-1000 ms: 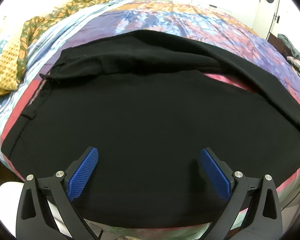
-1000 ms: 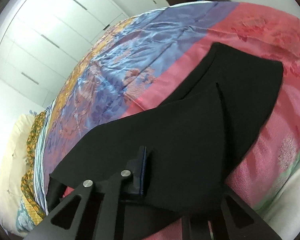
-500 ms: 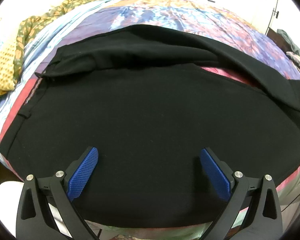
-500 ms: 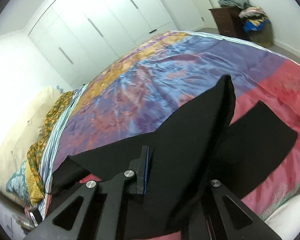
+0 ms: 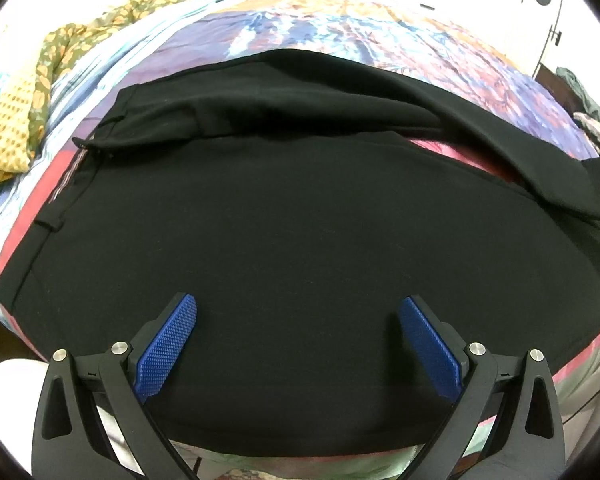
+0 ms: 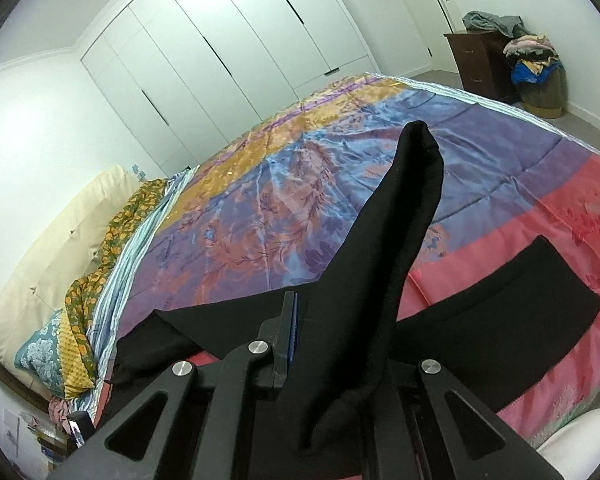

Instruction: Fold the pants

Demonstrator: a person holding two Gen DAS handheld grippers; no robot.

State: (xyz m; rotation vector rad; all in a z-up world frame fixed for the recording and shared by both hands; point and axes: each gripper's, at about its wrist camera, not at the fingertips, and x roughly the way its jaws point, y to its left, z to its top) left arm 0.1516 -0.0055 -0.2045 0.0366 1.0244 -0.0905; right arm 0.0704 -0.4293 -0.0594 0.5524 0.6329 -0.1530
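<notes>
My right tongs (image 6: 300,344) are pressed together on a fold of the black pants (image 5: 300,240), pinching one leg (image 6: 384,248) so that it stands up in front of the lens like a dark fin. That raised cloth covers the right-hand finger entirely; I see only a sliver of blue pad (image 6: 296,332) on the other one. Where the leg runs below the tongs is cut off by the bottom of the picture.

My left tongs (image 5: 298,336) are spread wide over the seat of the pants, blue pads (image 5: 168,348) apart with nothing between them; whether the tips touch the cloth I cannot tell. The pants lie across the near edge of the bed, on the patterned bedspread (image 6: 340,152), waistband (image 5: 48,216) to the left in the left view. The black fabric swallows its own creases, so the layers are hard to separate. The other leg (image 6: 512,320) lies flat on the pink band of the bedspread.

Compared with a second ago, the held leg has come up off the bed: then it lay spread flat under the right tongs, now it rises well above the bedspread, and the wardrobe doors (image 6: 228,52) and laundry pile (image 6: 532,60) have come into view. In the left view the far leg has shifted nearer across the pants, while the left tongs look unchanged.
</notes>
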